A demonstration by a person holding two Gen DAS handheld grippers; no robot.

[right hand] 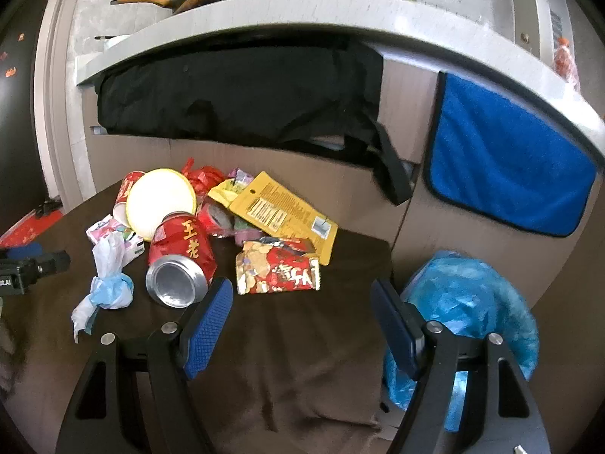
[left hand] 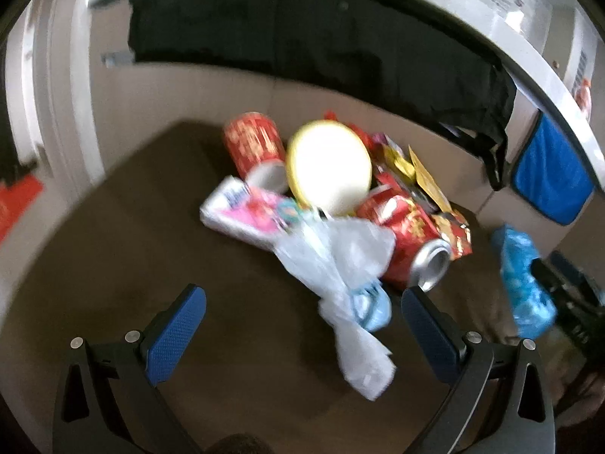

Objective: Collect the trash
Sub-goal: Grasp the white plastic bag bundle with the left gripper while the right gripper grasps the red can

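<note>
One can [right hand: 179, 261], one lid [right hand: 160, 198], two wrappers [right hand: 278, 268].

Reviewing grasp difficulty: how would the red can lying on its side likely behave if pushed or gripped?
The red can lies on its side, so a push would probably roll it. Its wall looks dented, suggesting it is empty, light and may crumple under a firm squeeze.

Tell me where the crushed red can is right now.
In the right wrist view the crushed red can lies on its side on the brown mat, left of centre, between the white tissue wad and the red snack wrapper.
</note>
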